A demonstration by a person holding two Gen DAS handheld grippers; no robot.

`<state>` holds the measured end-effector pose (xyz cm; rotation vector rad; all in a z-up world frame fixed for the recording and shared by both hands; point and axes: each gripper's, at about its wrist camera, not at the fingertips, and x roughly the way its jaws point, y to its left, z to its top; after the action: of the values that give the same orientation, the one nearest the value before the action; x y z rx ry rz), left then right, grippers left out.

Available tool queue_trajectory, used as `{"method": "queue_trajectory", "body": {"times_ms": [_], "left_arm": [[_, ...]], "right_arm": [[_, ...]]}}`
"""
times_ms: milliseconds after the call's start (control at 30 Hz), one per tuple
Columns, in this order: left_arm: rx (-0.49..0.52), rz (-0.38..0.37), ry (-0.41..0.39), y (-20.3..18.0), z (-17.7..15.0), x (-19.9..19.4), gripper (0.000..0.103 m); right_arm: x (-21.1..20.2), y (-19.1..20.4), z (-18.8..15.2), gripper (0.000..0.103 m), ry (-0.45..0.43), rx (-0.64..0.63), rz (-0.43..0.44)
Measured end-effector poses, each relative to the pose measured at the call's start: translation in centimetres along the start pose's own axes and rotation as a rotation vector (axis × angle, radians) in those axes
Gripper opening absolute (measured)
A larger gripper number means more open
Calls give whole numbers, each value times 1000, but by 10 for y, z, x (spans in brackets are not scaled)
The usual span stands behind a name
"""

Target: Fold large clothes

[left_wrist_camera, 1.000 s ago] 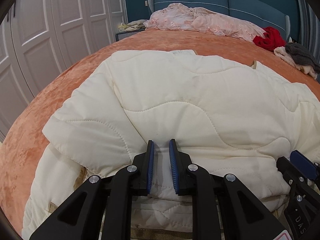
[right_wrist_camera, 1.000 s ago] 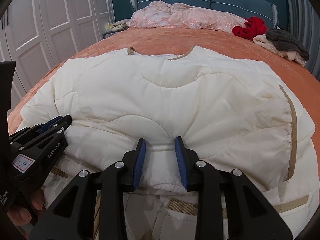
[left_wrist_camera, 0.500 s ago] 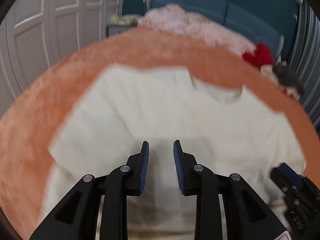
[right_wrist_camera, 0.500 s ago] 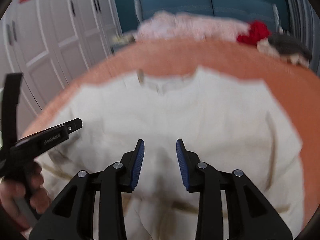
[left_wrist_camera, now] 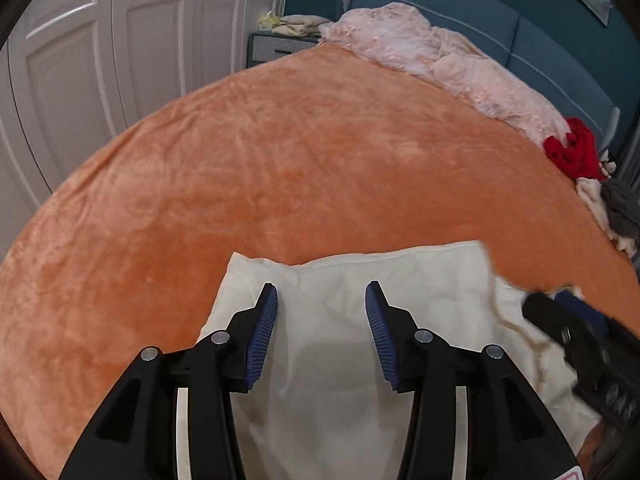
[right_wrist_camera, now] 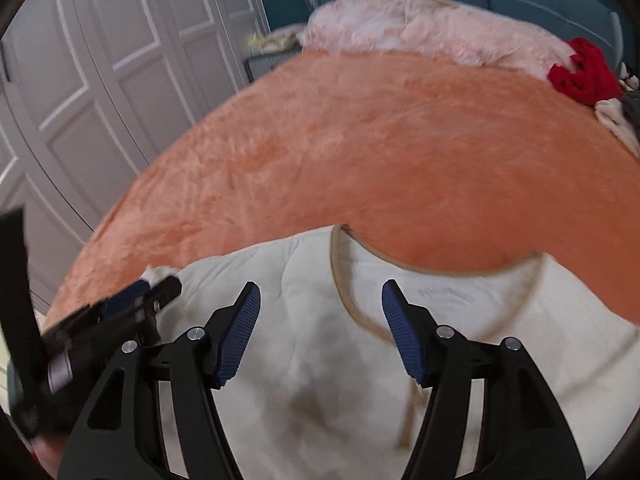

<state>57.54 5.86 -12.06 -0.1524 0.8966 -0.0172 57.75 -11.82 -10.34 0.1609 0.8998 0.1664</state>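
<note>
On orange bedspread (left_wrist_camera: 280, 168), cream quilted jacket (right_wrist_camera: 304, 352) lies folded; tan-trimmed collar (right_wrist_camera: 348, 300) showing

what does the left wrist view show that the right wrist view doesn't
Only the left wrist view shows a plain corner of the cream quilted jacket, with the right tongs entering from the right.

Only the right wrist view shows the jacket's tan-trimmed neckline and the left tongs entering from the left.

Both show their own tongs opening with nothing pinched between the pads, the jacket lying beneath them. Both also show the orange bedspread, the pink bedding, the red garment and the white wardrobe doors.
</note>
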Motion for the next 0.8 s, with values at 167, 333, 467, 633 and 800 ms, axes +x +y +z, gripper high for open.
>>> {"method": "queue_trajectory", "body": {"times_ms": [167, 333, 467, 633, 800], "left_arm": [[12, 19, -49, 3, -17, 22, 49], [31, 31, -80, 0, -22, 24, 51], [34, 33, -85, 0, -22, 24, 52], [48, 54, -87, -3, -24, 25, 53], [57, 72, -78, -5, -24, 27, 55]], "right_arm": [[65, -1, -8, 52, 106, 9, -9], [58, -10, -22, 14, -5, 65, -11], [60, -23, -23, 5, -21, 133, -30], [52, -25, -22, 6, -42, 133, -40], [-2, -59, -28, 10, -158, 233, -49]]}}
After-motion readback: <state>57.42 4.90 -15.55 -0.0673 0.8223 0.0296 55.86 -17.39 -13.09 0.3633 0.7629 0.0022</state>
